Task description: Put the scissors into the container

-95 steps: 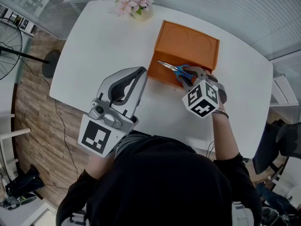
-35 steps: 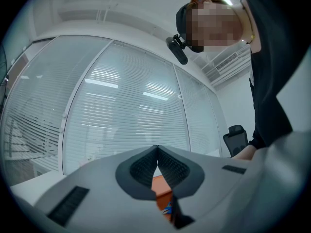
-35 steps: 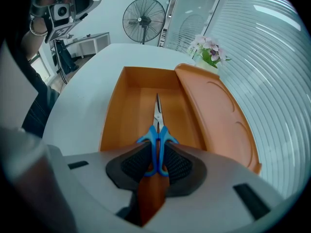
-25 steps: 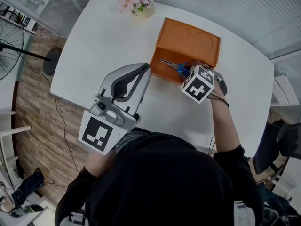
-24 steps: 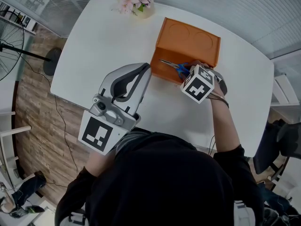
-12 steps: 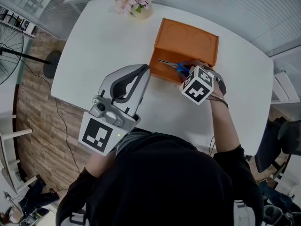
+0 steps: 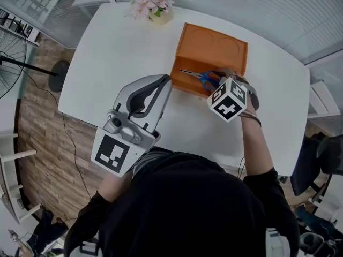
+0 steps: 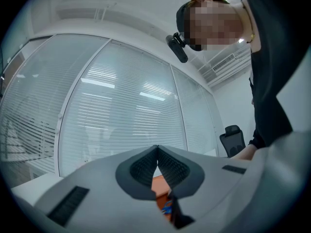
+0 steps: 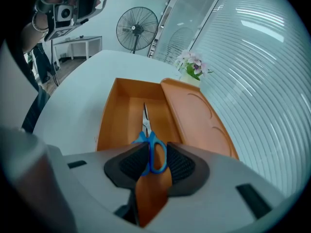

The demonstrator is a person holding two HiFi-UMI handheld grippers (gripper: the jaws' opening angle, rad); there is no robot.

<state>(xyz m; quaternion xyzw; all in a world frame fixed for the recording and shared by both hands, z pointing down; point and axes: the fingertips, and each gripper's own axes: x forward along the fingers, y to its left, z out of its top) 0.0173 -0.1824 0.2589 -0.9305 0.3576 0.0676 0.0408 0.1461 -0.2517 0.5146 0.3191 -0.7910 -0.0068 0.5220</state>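
While right tongs (image 9: 156, 152) point steeply down over orange container (image 9: 109, 125), jaws have just been opening and now stand wide. Blue handle of scissors (image 9: 147, 136) sits between pads, no clear squeeze. Scissors lie lengthwise in container's tray, blades pointing away from tongs; lid (image 9: 194, 115) lies open beside tray. Left tongs (image 8: 157, 148) pinched together, empty, near level above white bench (image 7: 118, 47), tip near container's front corner. Flower pot (image 7: 153, 7) at far bench edge.
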